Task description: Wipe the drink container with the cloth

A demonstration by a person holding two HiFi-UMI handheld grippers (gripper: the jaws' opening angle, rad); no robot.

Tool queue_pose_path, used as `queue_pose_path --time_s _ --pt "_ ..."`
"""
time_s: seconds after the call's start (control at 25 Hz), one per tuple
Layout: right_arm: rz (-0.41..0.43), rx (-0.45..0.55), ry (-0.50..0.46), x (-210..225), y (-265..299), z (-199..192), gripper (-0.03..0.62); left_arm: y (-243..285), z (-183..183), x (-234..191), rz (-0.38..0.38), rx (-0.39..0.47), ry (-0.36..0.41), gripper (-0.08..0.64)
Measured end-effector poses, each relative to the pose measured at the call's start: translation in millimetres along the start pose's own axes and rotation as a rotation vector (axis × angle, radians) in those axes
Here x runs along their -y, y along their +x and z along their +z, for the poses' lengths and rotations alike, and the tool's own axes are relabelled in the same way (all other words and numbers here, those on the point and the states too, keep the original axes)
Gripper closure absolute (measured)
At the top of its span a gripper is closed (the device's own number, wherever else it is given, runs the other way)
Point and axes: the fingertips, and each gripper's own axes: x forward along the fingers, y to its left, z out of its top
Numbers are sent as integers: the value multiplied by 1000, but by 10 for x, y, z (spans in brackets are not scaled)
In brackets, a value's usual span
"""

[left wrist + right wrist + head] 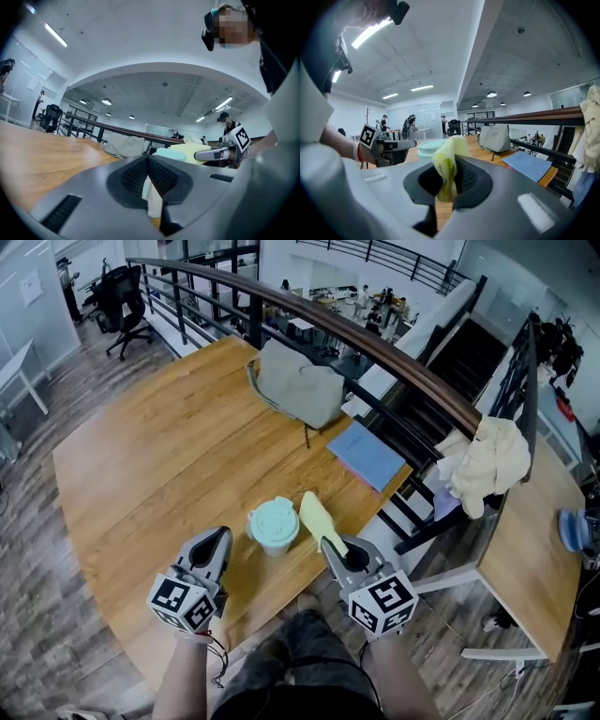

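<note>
The drink container (274, 524), a cup with a mint-green lid, stands near the front edge of the wooden table (159, 446). My right gripper (332, 547) is just right of it, shut on a yellow cloth (317, 516) that sticks up beside the lid. In the right gripper view the cloth (448, 159) is pinched between the pads, with the cup (433, 147) close behind. My left gripper (217, 538) is left of the cup, shut and holding nothing. In the left gripper view its pads (161, 177) meet, and the cup (171, 153) shows beyond them.
A grey bag (298, 385) lies at the table's far side and a blue folder (367, 454) at its right edge. A dark railing (375, 348) runs along the back, with a cream garment (489, 463) draped over it. An office chair (124, 298) stands far left.
</note>
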Motion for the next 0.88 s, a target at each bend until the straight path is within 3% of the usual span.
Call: queue_pose_path --time_s 0.16,0.36,0.88 --pt "-22 21 0 -5 -22 30 568 13 71 -75 68 17 37 565" --pt "-36 48 5 -69 -76 56 569 -70 116 -158 126 57 23 565" --pt "-58 49 -49 -264 -96 -6 569 -72 245 -116 133 105 29 565"
